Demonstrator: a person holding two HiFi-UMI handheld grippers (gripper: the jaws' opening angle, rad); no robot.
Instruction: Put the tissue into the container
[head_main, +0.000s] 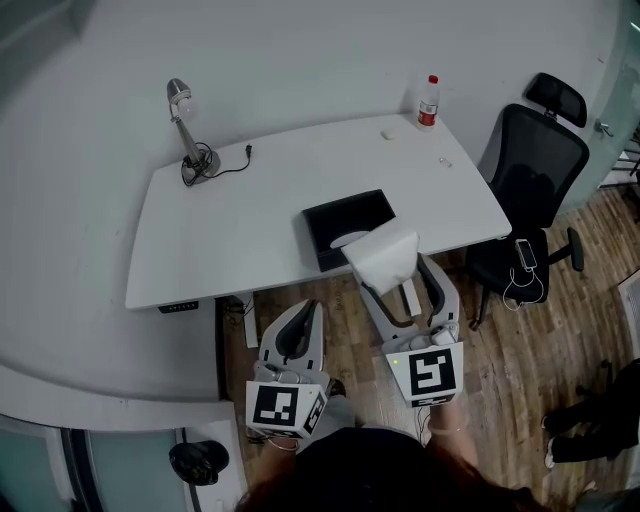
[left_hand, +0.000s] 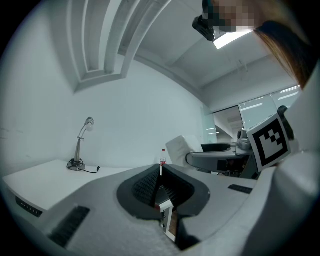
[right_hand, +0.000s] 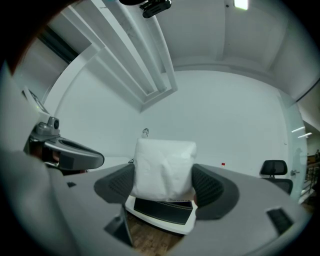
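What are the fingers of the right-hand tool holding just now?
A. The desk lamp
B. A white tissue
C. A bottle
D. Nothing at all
B: in the right gripper view the white tissue sits clamped between the fingers of the right gripper, close to the black container at the table's near edge.
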